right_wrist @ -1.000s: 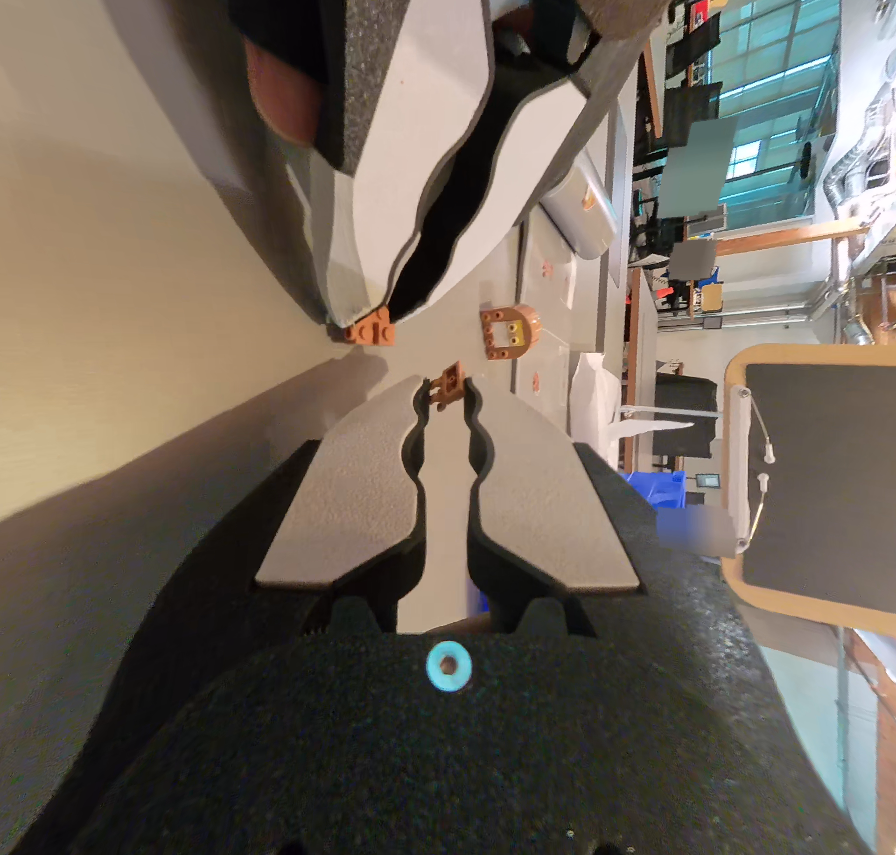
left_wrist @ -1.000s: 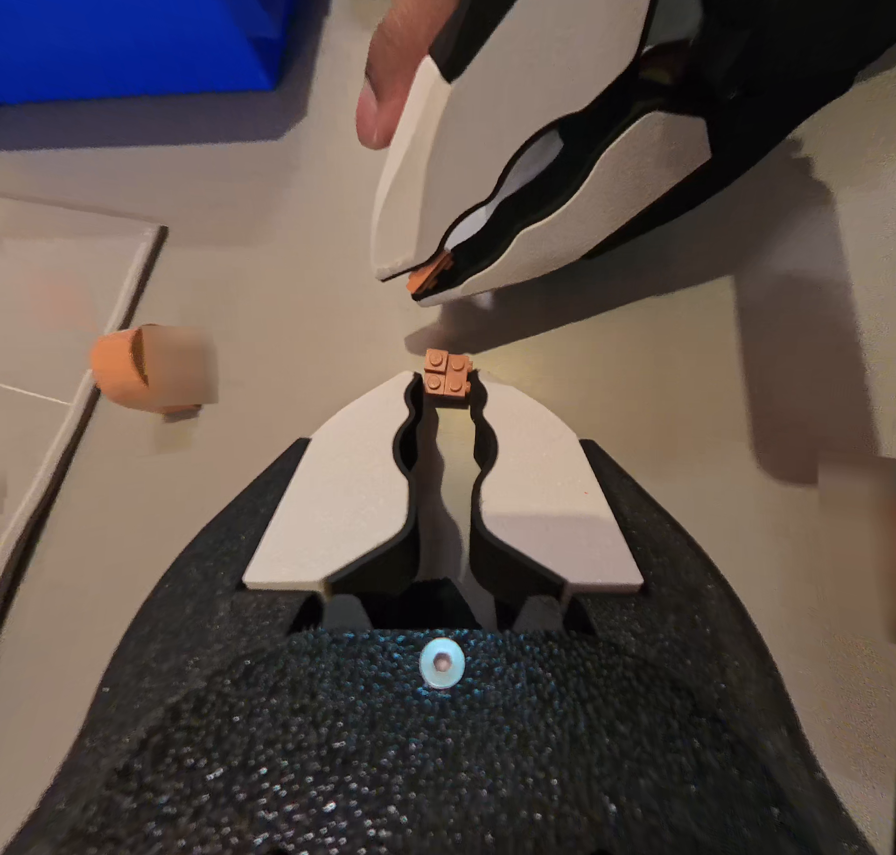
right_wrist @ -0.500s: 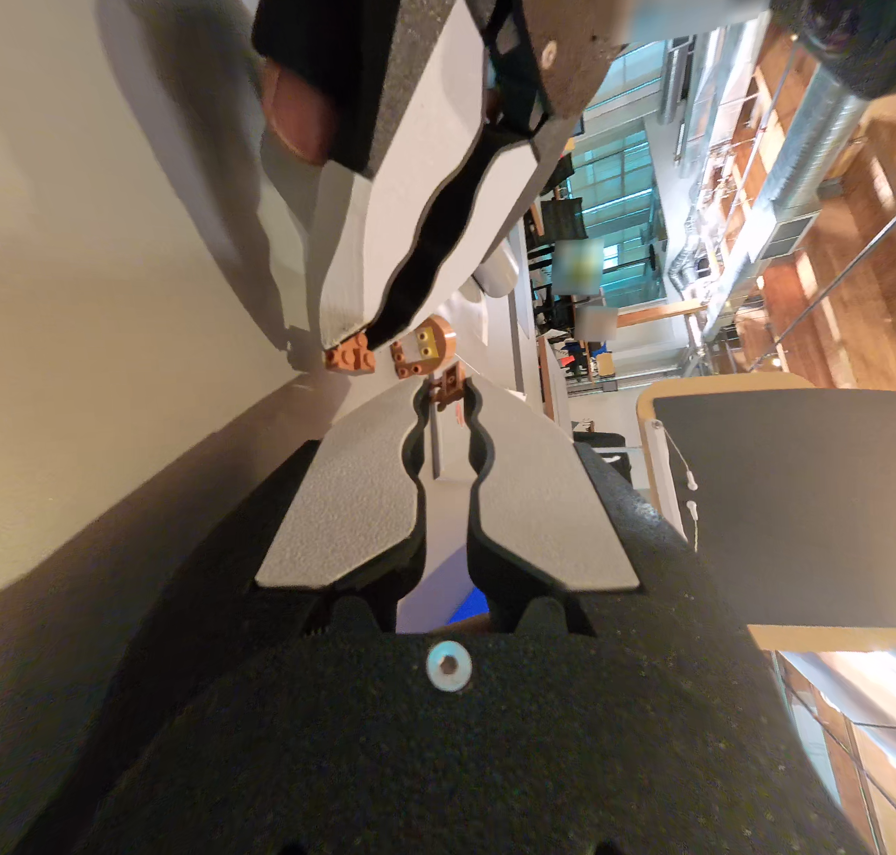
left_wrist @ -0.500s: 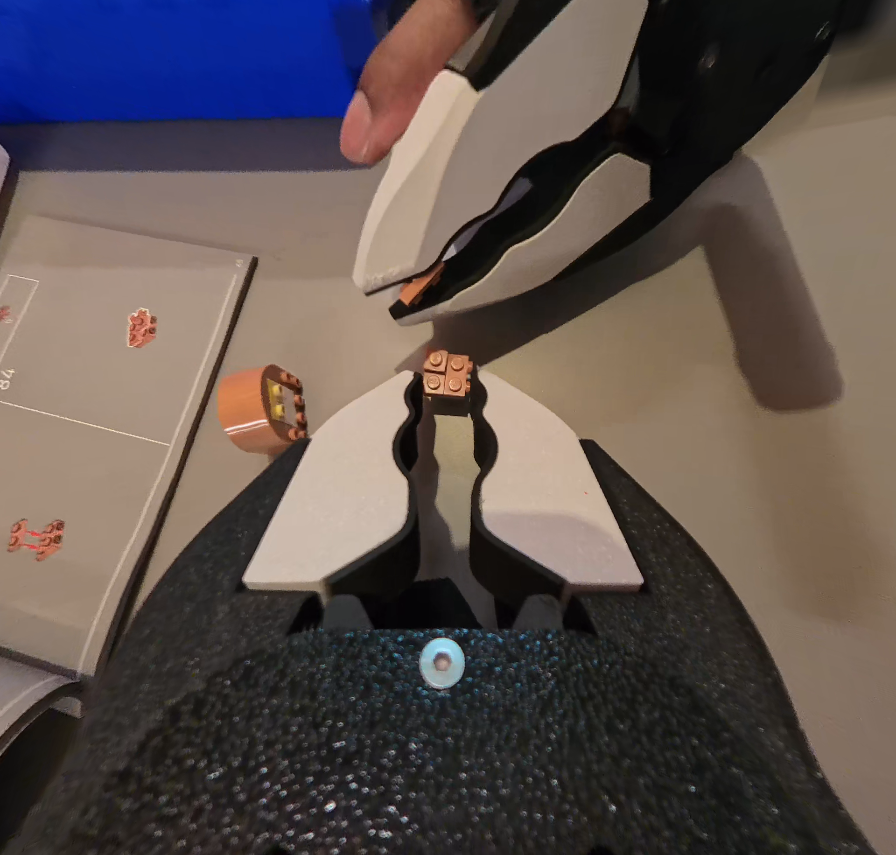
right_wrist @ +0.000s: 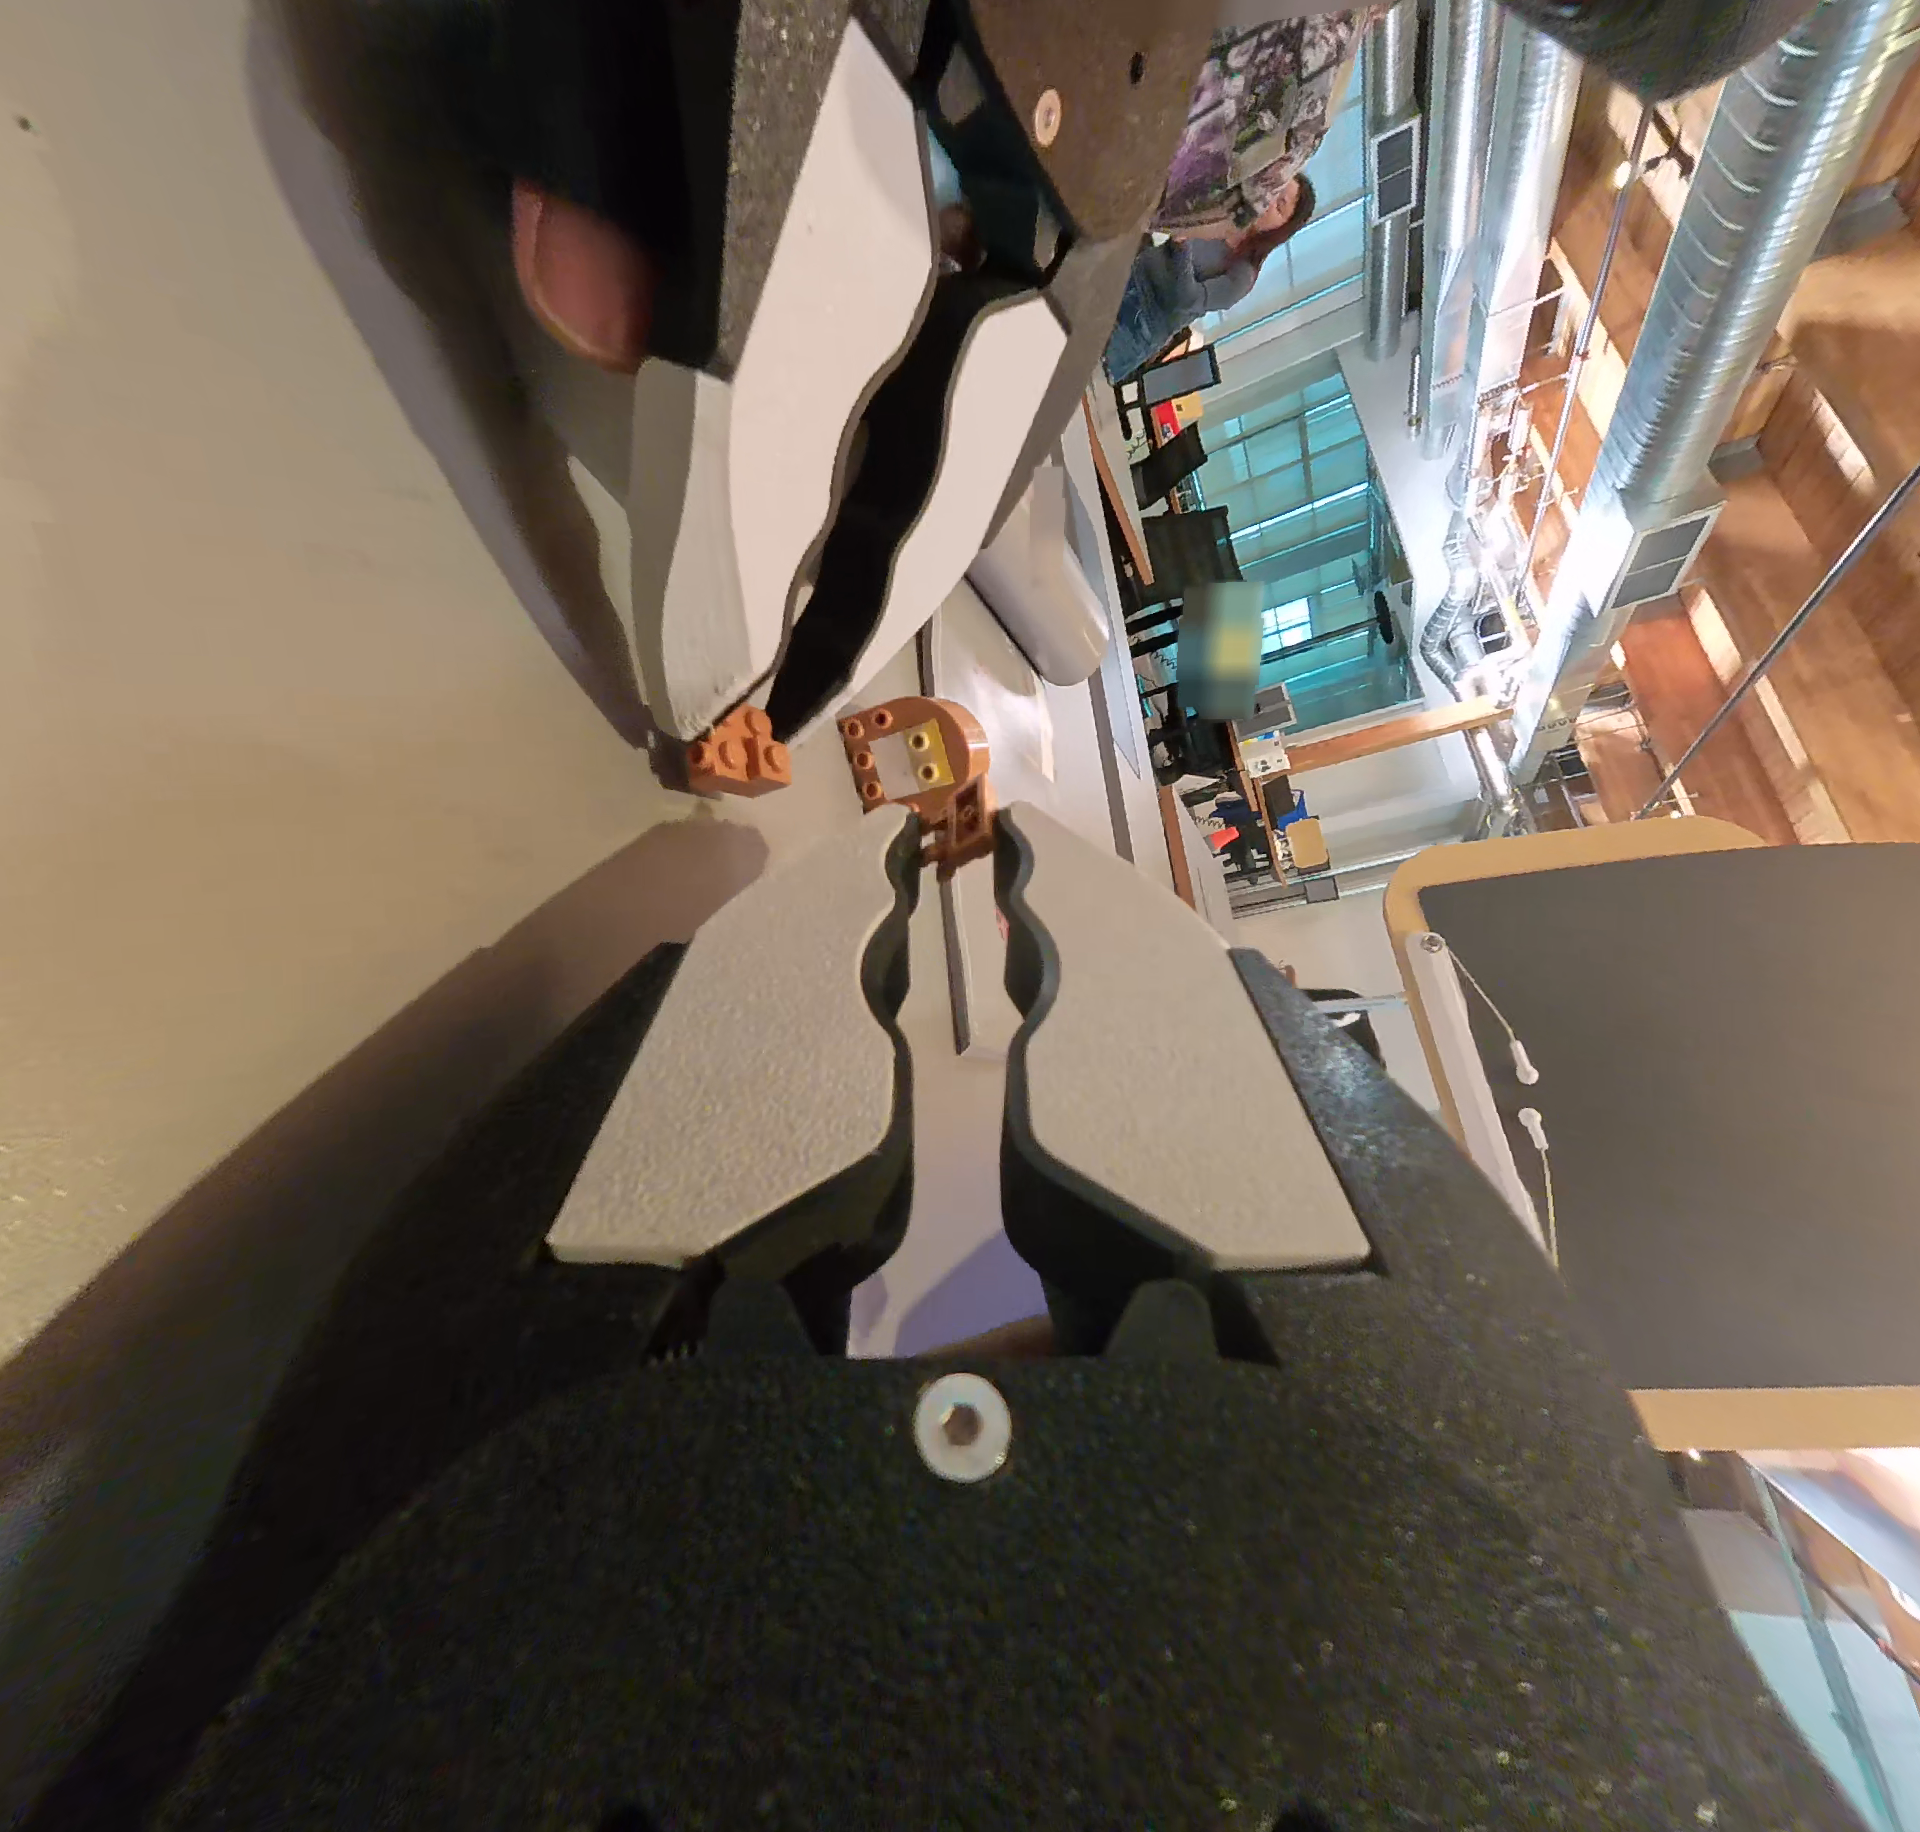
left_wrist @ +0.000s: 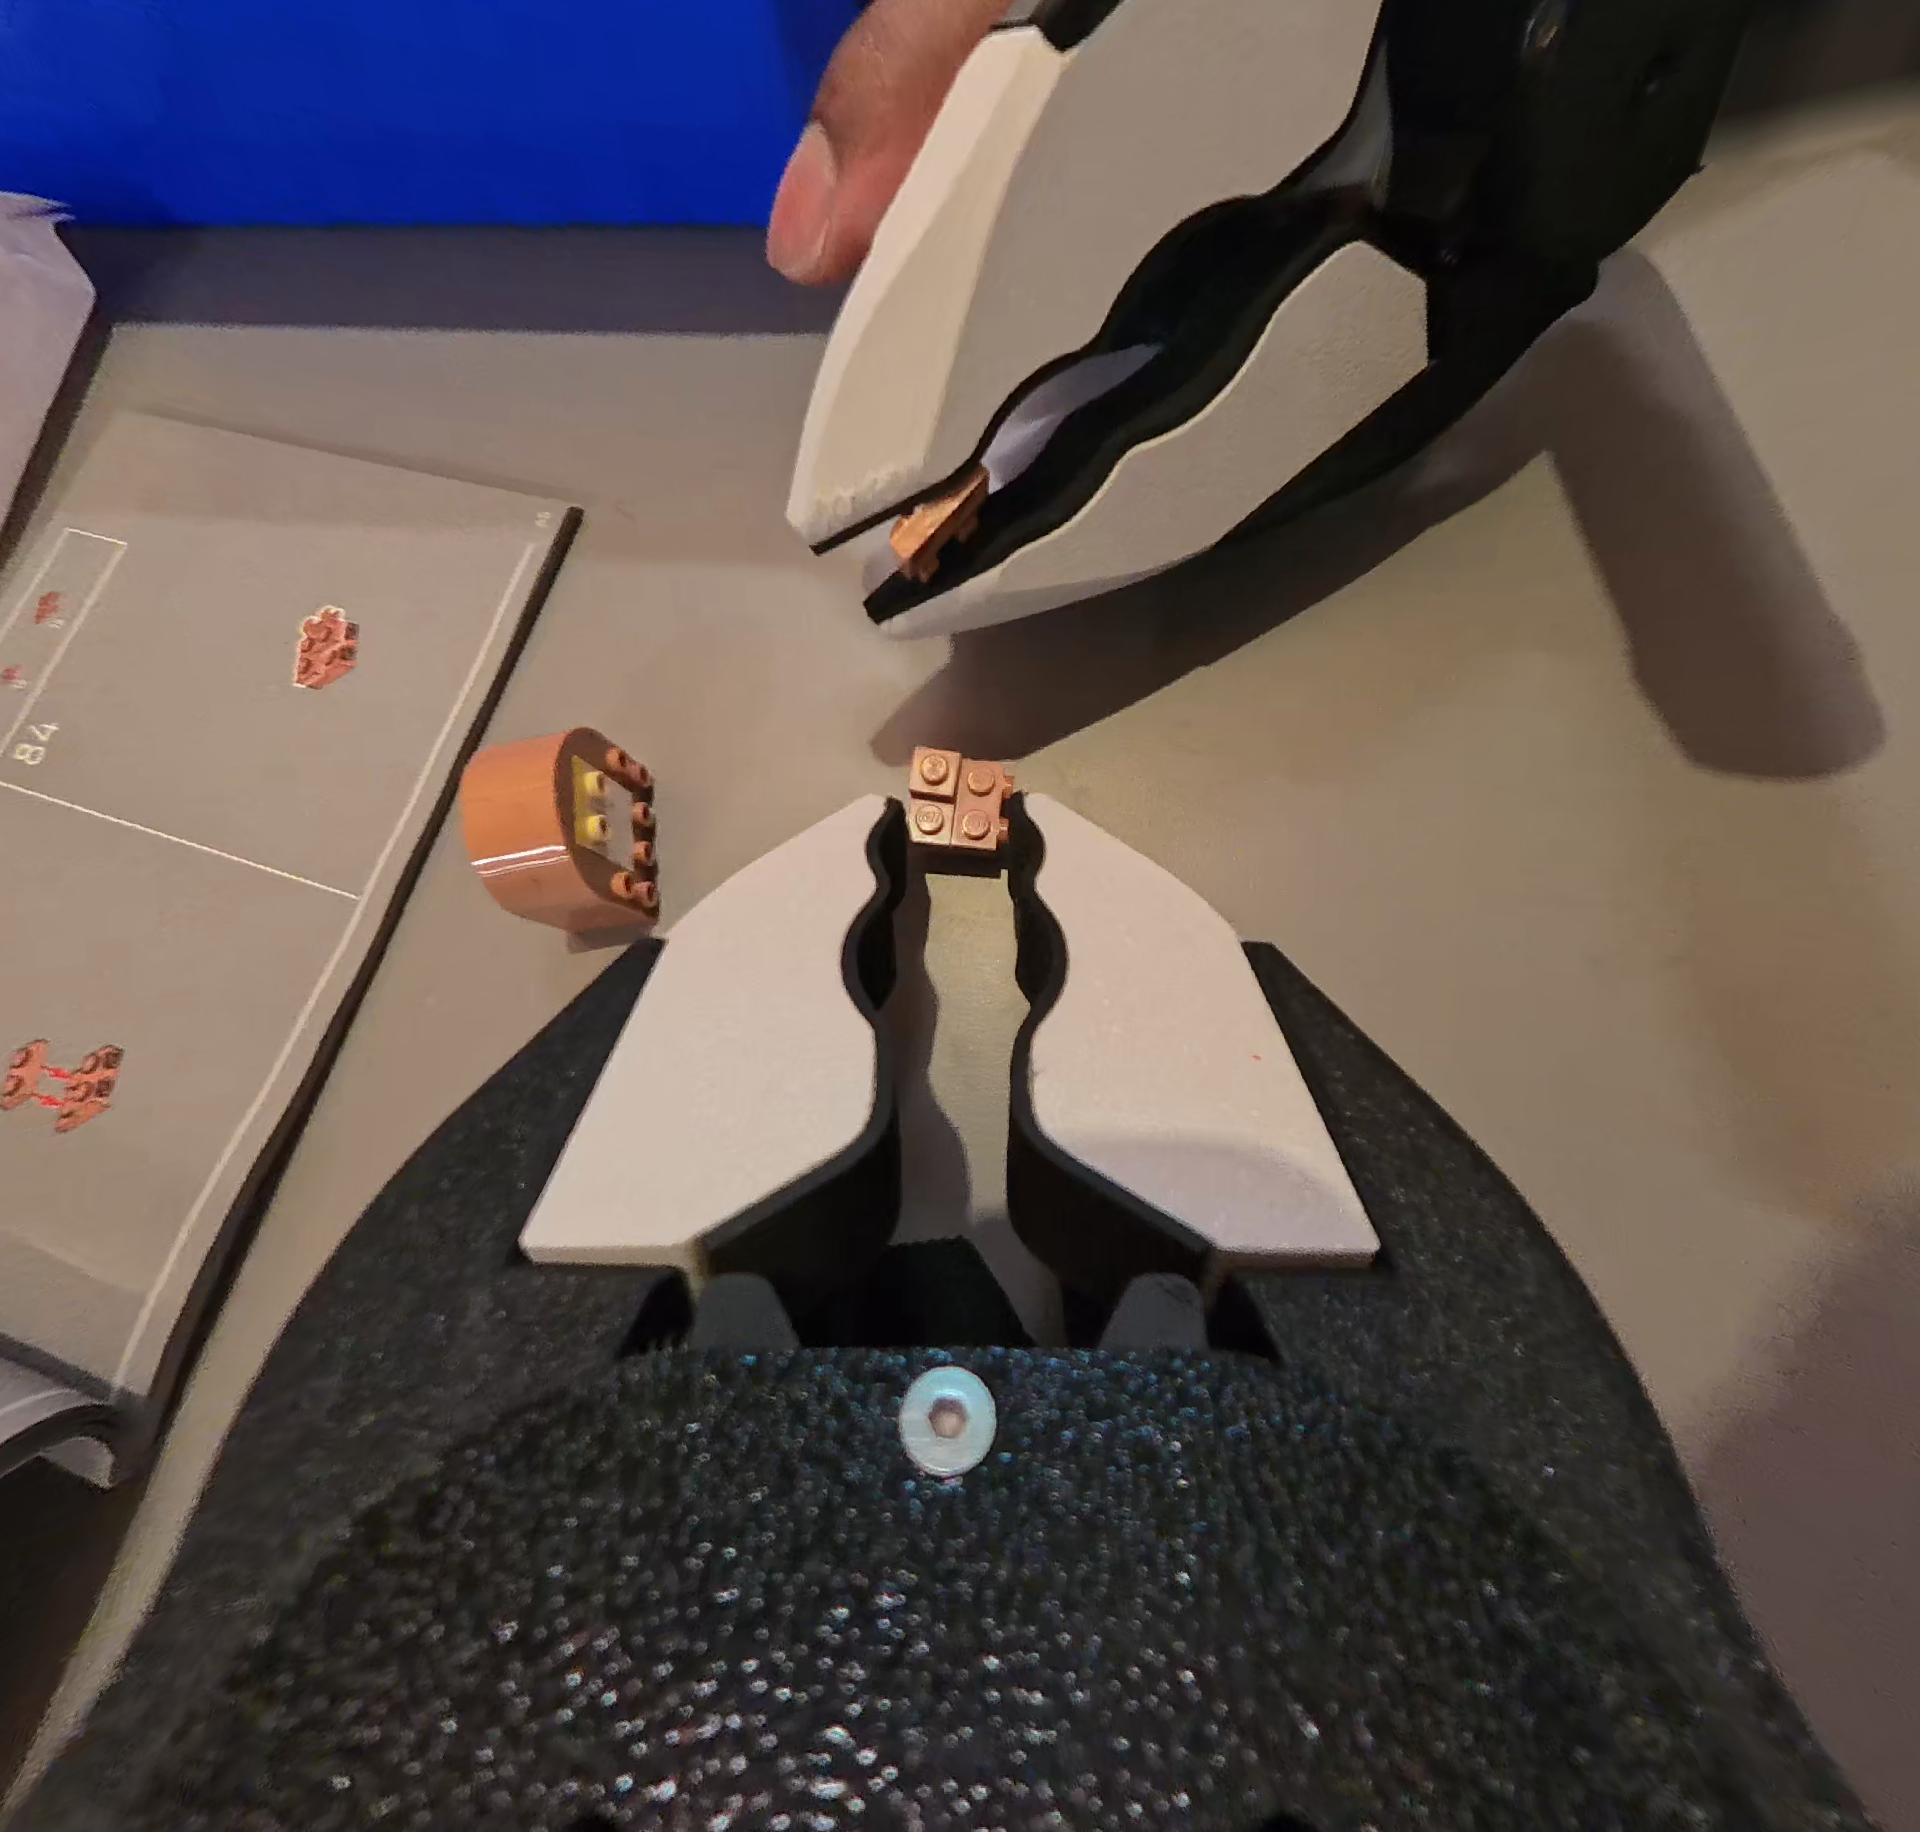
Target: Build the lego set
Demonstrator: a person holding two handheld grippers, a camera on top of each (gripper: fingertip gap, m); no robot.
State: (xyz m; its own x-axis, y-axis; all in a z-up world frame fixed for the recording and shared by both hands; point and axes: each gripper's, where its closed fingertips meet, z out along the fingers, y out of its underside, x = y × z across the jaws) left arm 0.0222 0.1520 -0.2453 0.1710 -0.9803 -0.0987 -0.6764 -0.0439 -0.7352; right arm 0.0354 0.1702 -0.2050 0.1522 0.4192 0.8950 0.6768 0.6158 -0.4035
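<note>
Gripping a small brown studded plate (left_wrist: 958, 808) at the very tips of its fingers, the left gripper (left_wrist: 956, 826) hangs low over the grey table (left_wrist: 1351, 847). Both pads press on the plate's sides, its studs face up, and its front half sticks out past the fingertips.

The right gripper (left_wrist: 904, 546) comes in from ahead and to the right of those fingers. It is tilted down so that its tips point back toward the left gripper's tips. The two pairs of tips are near each other but apart, with bare table and shadow between them. The right gripper's fingers are nearly closed on a second small brown piece (left_wrist: 935, 533), held edge-on right at the tips. Seen from the right gripper's own side, that piece (right_wrist: 958, 826) sits clamped between both pads. The left gripper's plate (right_wrist: 740, 756) shows ahead and to the left of it.

A person's fingertip (left_wrist: 862, 172) rests along the outer side of the right gripper's upper finger.

A rounded brown block (left_wrist: 556, 826) with two yellow studs inside lies on its side on the table. It is just left of the left gripper's left finger, and neither gripper touches it. Farther left lies an open grey booklet (left_wrist: 208, 847) with small pictures of pieces. Well beyond the fingertips stands a blue bin (left_wrist: 364, 57).
</note>
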